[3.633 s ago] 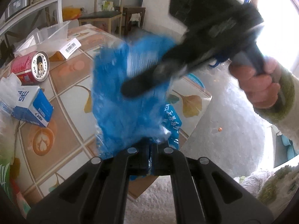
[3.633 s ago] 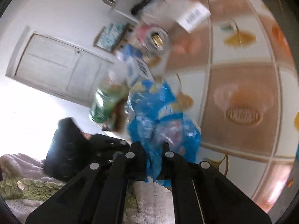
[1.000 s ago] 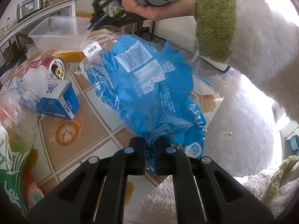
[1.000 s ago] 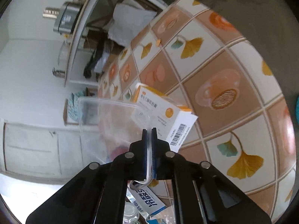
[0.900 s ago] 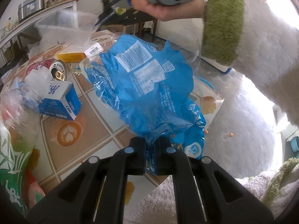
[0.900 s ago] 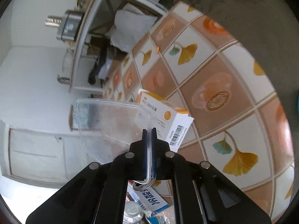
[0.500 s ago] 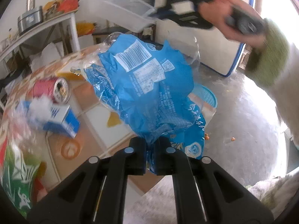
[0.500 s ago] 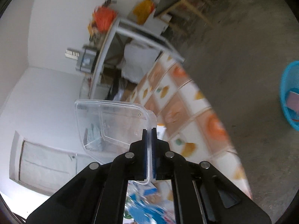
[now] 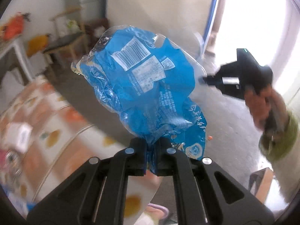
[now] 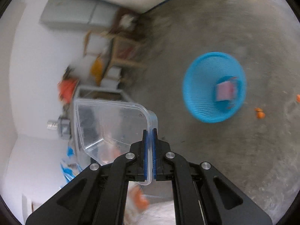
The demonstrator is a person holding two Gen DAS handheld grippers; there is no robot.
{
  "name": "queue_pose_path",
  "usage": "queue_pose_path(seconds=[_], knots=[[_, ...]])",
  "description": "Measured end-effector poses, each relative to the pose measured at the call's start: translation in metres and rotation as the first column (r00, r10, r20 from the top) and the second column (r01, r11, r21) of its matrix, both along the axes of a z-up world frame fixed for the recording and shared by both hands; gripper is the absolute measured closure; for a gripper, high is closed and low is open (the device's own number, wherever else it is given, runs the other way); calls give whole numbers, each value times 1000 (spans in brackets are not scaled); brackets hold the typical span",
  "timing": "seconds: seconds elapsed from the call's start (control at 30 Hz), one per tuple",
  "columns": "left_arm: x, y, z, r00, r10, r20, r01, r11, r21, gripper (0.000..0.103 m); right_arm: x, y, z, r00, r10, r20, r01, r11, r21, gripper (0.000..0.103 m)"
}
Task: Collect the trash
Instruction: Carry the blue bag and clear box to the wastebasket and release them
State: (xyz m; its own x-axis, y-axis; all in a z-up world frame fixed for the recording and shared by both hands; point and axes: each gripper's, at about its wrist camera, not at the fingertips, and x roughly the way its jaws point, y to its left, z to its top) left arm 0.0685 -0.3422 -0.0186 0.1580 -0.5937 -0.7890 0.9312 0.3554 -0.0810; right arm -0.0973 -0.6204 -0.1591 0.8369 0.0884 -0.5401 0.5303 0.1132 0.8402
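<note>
Left gripper: jaws pinched on the bottom edge of the blue wrapper, which stands up toward 12 o'clock, clear of the tiled table at 8 o'clock. Judged very light, limp, crinkly and slippery; hold a bunched fold.

Right gripper: clamped on the rim of the clear plastic tub. Judged light, springy, thin-walled; the rim grips best. Blue basket sits on the floor at 2 o'clock.
</note>
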Motion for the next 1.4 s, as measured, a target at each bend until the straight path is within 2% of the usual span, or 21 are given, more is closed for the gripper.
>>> queue_pose_path(seconds=[0.07,0.17,0.27,0.37,0.43,0.47,0.5,0.53,0.57,0.63,0.7,0.73,0.77,0.83,0.93,1.13,1.2,1.27,1.4], knots=[[12,-47,-23,994,-26,-107,34,997,76,99,-18,-11,-24,998,-58,-29,59,998,35,99],[25,-103,-61,981,-29,-190,65,981,185,99,-29,-26,-57,989,-122,-81,128,989,68,99],[36,-154,-103,969,-14,-246,85,957,278,99,-32,-40,-84,978,-173,-118,186,976,110,99],[47,-192,-134,961,6,-278,90,939,331,99,-32,-54,-101,963,-221,-153,241,962,128,99],[56,-217,-150,963,16,-269,81,935,346,97,-29,-66,-108,954,-249,-165,272,953,134,99],[61,-229,-158,966,15,-259,79,934,348,84,-24,-73,-110,949,-263,-172,287,949,128,99],[62,-233,-162,969,21,-248,70,934,351,55,-20,-78,-111,947,-268,-178,291,949,119,99],[67,-238,-167,977,41,-212,38,935,354,41,-12,-86,-116,940,-281,-191,305,947,106,98],[67,-240,-170,983,67,-169,-4,938,345,32,-5,-92,-120,938,-283,-202,308,946,102,96],[71,-240,-172,981,97,-169,-38,945,325,32,14,-102,-136,941,-261,-217,292,948,125,93],[77,-233,-168,965,130,-228,-57,952,301,32,33,-108,-158,945,-233,-230,272,949,157,89],[80,-230,-165,961,135,-241,-62,956,287,32,43,-111,-170,940,-212,-266,259,953,157,84],[81,-226,-158,960,133,-246,-63,960,274,32,48,-112,-179,932,-208,-297,260,954,148,76],[82,-213,-143,960,128,-249,-68,969,237,32,52,-113,-196,923,-221,-315,278,949,149,67],[82,-196,-119,958,128,-256,-84,981,175,32,50,-111,-208,919,-226,-323,286,946,153,64],[100,-150,-59,970,127,-207,-115,991,70,32,30,-100,-190,936,-202,-289,242,964,107,63],[95,-129,-40,975,113,-192,-108,994,34,31,20,-97,-179,943,-194,-272,224,971,86,60],[80,-94,-20,979,131,-158,-133,991,1,29,7,-90,-159,949,-170,-267,184,982,29,52],[57,-43,-1,983,134,-123,-141,989,-44,28,-9,-72,-123,960,-111,-256,101,994,-51,46]])
